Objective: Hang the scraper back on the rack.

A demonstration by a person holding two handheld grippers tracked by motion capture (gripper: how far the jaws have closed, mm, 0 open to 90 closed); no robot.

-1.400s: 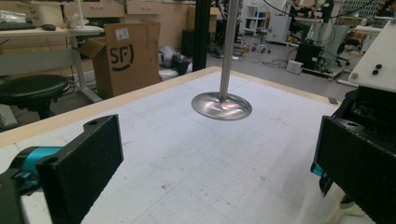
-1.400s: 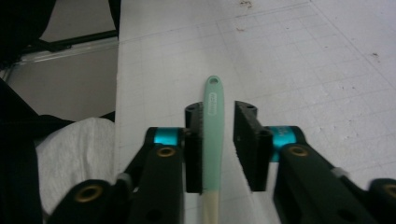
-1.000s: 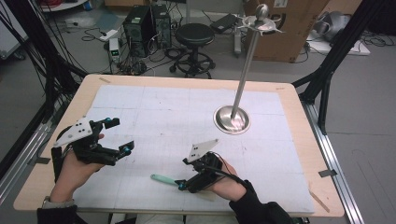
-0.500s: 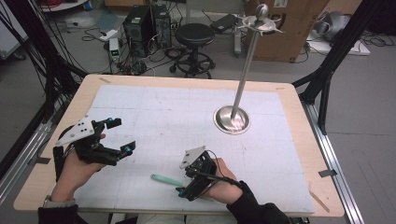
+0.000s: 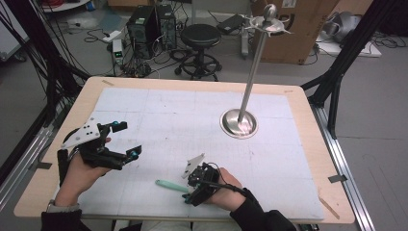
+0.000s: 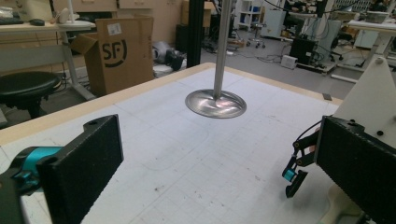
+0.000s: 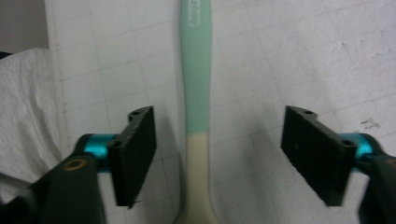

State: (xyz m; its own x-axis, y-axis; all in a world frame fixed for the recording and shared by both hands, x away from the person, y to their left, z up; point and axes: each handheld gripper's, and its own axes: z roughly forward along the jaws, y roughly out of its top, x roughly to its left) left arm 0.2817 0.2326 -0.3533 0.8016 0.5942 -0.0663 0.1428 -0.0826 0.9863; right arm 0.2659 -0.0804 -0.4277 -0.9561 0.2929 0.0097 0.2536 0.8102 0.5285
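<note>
From the high view, your right gripper hangs over the slim mint-green and cream plastic utensil handle, which lies flat near the front edge of the white gridded table. Your left gripper waits spread and empty, well apart.

In the left gripper view, its jaws gape over bare table.

In the right gripper view, the jaws have just been closing around the handle without touching it. It looks light, stiff and smooth, so pinch squarely across the narrow neck.
</note>
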